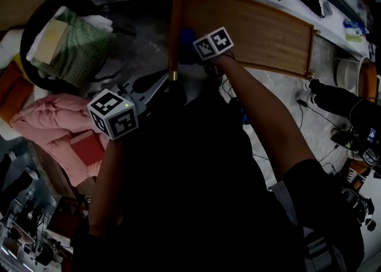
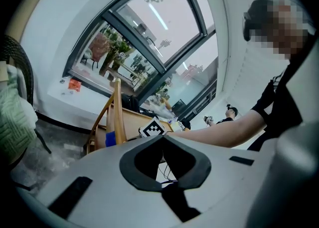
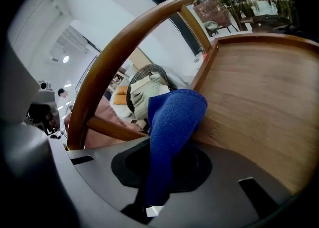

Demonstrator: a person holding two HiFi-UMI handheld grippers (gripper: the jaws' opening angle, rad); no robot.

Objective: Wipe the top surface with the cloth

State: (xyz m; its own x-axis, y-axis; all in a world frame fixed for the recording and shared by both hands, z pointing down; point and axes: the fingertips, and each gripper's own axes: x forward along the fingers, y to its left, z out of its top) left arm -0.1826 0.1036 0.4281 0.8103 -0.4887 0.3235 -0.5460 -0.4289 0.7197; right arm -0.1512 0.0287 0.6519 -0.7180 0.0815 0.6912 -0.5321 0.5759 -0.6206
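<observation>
Your right claw (image 3: pixel 162 182) clamps the blue cloth (image 3: pixel 174 117) against the wooden surface (image 3: pixel 254 92) beside its handle (image 3: pixel 124 42). The wipe looks barely started. Left claw (image 2: pixel 162 142) pinched together, empty.

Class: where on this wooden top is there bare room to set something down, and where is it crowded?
Bare: the wooden top, from the cloth in the right gripper across to the end rail. Crowded: left of it, the basket and pink quilt.
</observation>
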